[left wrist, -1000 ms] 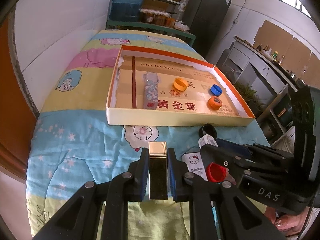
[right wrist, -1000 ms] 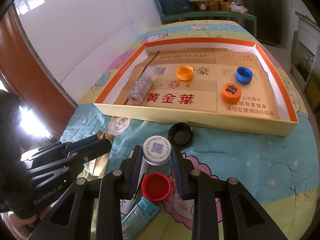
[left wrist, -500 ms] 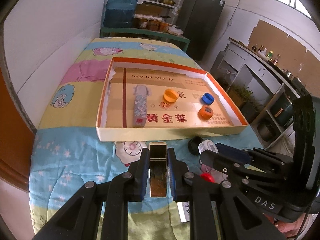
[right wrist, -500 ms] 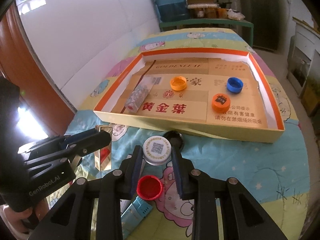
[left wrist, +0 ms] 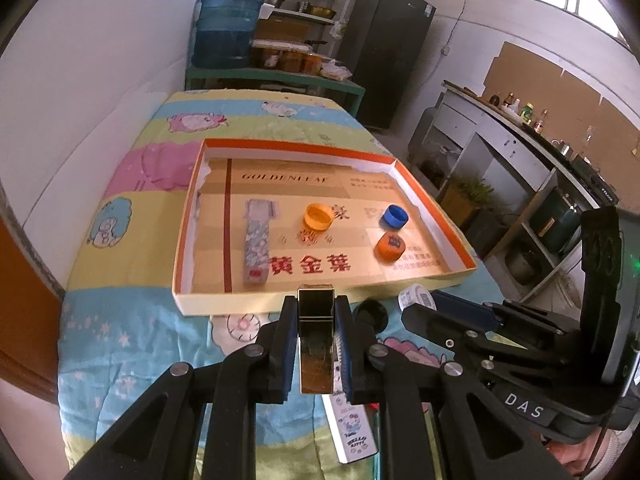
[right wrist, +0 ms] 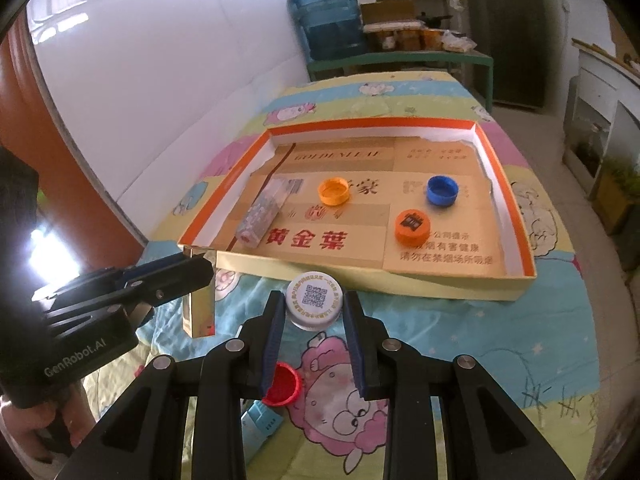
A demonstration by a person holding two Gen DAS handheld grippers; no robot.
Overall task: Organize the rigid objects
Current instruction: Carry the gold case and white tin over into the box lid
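Note:
My left gripper (left wrist: 316, 312) is shut on a shiny gold box (left wrist: 316, 340) and holds it above the blanket, just short of the tray's near wall. It also shows in the right wrist view (right wrist: 200, 300). My right gripper (right wrist: 314, 308) is shut on a white cap with a QR code (right wrist: 314, 300), lifted near the tray's front edge. The orange-rimmed cardboard tray (left wrist: 280, 300) holds a patterned flat box (left wrist: 256, 248), an orange cap (left wrist: 318, 216), a blue cap (left wrist: 394, 216) and an orange cap with a black print (left wrist: 390, 246).
On the blanket lie a red cap (right wrist: 282, 386), a black cap (left wrist: 372, 314), a light blue pack (right wrist: 260, 426) and a Hello Kitty box (left wrist: 352, 428). A white wall runs along the left. Shelves with a water jug (left wrist: 228, 28) stand beyond the table.
Both grippers have risen and moved toward the tray, carrying the gold box and the white cap. The red cap and black cap stay on the blanket, now lower in view.

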